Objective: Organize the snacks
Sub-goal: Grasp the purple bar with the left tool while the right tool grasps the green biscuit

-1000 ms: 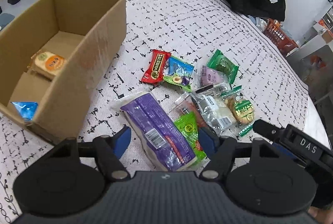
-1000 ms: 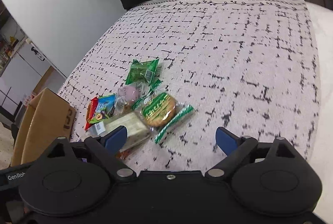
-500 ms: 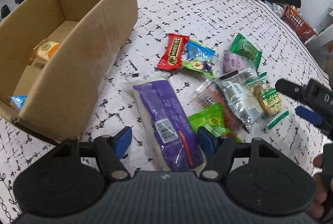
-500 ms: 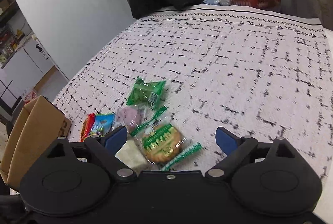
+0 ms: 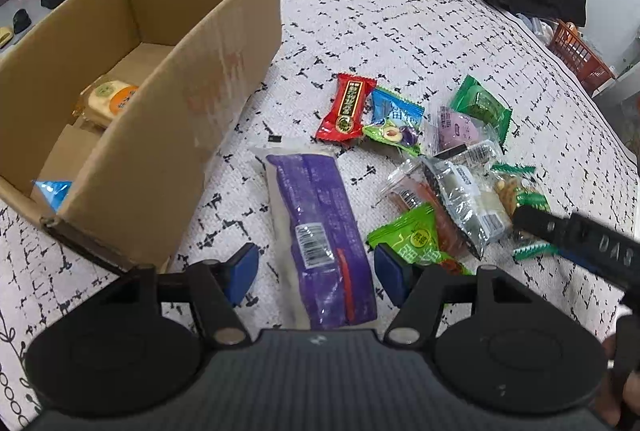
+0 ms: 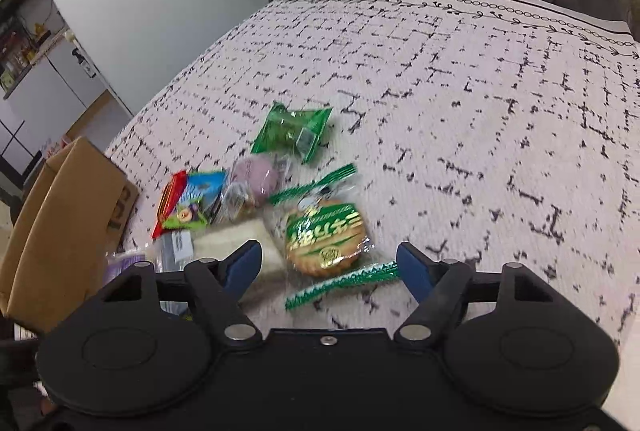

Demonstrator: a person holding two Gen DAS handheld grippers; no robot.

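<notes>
While your left gripper [image 5: 316,273] closes around the long purple plastic snack packet [image 5: 320,239] lying on the bed beside the open brown cardboard box [image 5: 168,135], your right gripper [image 6: 330,267] closes over the round green-wrapped biscuit [image 6: 326,239], fingers touching neither.

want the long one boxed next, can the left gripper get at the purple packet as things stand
Probably yes: the purple packet lies flat between the closing jaws of the left gripper, nothing on top of it, and the pads do not press it yet.

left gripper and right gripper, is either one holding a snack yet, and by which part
Neither holds anything. The closing left gripper straddles the purple pack; the closing right gripper straddles the cookie pack; pads clear.
</notes>
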